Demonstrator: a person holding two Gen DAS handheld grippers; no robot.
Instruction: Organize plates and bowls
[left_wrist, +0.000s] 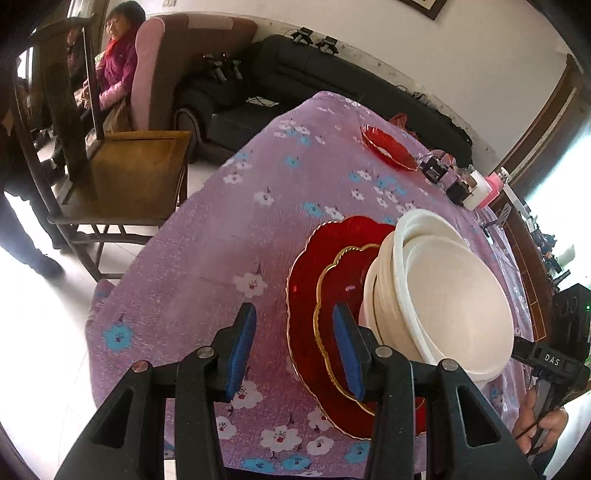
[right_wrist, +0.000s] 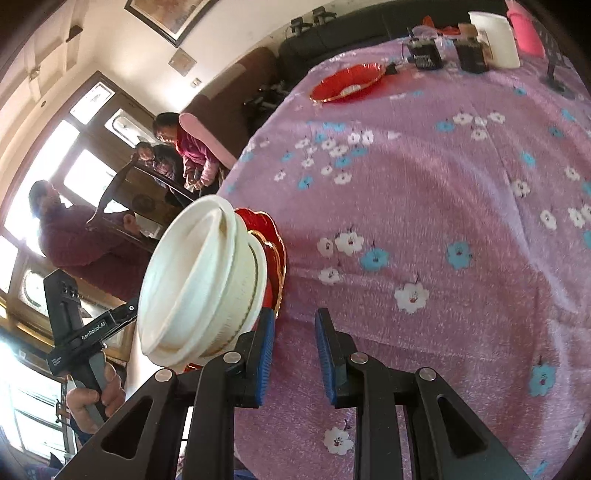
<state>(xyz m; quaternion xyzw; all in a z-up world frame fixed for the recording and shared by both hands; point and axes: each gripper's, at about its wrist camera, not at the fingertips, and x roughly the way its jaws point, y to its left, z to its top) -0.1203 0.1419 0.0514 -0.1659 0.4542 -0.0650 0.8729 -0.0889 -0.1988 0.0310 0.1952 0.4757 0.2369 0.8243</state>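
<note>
Your left gripper (left_wrist: 293, 347) hangs low over the near edge of the table, its blue-padded fingers (left_wrist: 242, 347) spread wide with nothing between them. The right-hand pad sits in front of the stack of red plates (left_wrist: 306, 295), at the plates' near rim; whether it touches the glass you cannot tell from this view. Your right gripper (right_wrist: 295, 356) also stands spread and empty, just beside the same stack, its left pad (right_wrist: 266, 354) close against the base of the bowls (right_wrist: 199, 280).

The task's pile sits near the table's front edge on the purple flowered cloth (left_wrist: 207, 240): a large scalloped red plate, a smaller gold-rimmed red plate (left_wrist: 341, 291) on top of it, and white bowls (left_wrist: 443, 288) nested one inside another on the plates. One more red plate (left_wrist: 388, 147) lies alone at the far side of the table, well apart from the pile, near small black boxes (left_wrist: 436, 171) and a white cup (left_wrist: 478, 190). A wooden chair (left_wrist: 122, 177) stands beside the table, and a black sofa (left_wrist: 295, 81) lines the wall behind.
</note>
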